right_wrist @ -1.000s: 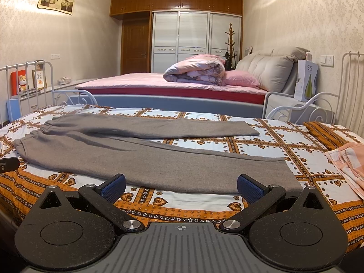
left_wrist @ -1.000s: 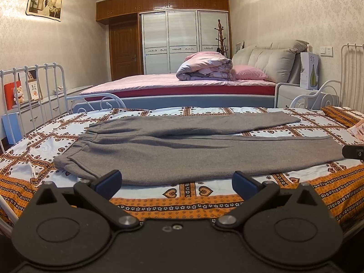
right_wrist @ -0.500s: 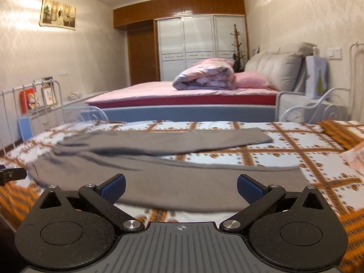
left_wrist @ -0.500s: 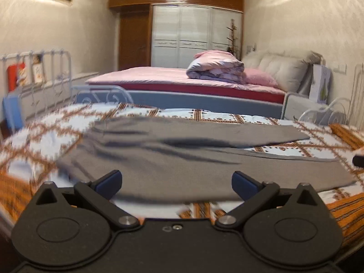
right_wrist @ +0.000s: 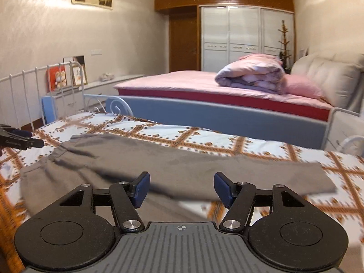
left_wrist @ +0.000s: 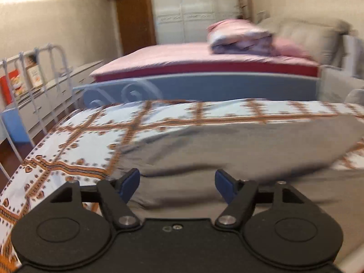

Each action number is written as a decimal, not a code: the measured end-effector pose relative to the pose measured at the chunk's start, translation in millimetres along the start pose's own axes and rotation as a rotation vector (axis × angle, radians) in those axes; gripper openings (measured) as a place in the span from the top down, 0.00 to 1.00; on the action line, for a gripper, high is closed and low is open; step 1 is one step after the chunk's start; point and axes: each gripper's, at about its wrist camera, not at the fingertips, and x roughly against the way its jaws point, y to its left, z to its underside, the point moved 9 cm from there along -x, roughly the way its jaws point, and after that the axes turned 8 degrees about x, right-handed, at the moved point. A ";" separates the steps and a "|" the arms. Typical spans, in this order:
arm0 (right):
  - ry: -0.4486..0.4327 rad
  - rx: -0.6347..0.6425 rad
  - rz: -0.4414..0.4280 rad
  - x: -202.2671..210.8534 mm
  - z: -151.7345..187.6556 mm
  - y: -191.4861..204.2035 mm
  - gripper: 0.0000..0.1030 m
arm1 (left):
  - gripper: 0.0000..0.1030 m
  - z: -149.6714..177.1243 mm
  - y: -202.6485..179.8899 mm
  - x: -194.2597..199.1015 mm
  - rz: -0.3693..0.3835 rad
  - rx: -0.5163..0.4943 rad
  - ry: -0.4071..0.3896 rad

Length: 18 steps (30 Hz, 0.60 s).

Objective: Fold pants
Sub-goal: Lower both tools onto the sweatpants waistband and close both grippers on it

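While one pair of grey pants (right_wrist: 141, 161) lies spread on the patterned bedspread (right_wrist: 204, 136), we hold two claws over it: left claw (left_wrist: 177, 185) and right claw (right_wrist: 181, 187), jaws apart, just been closing, gripping nothing.

Warm indoor light is washing both fisheye views, glaring on the far wall (right_wrist: 45, 29). Motion blur is smearing the left view throughout; the right view is blurring only near the bedspread (right_wrist: 336, 182). Corners are darkening and bending.
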 end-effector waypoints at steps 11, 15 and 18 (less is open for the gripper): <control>0.103 0.040 -0.079 -213.6 -19.2 -7.3 0.51 | 0.67 -6.1 93.1 -174.0 -0.014 0.131 0.198; 0.134 0.049 -0.109 -270.1 -20.5 -10.1 0.51 | 0.67 -9.1 94.0 -200.2 0.051 0.142 0.213; 0.152 0.089 -0.145 -302.8 -20.5 -9.8 0.51 | 0.67 -16.3 92.5 -208.7 0.076 0.132 0.210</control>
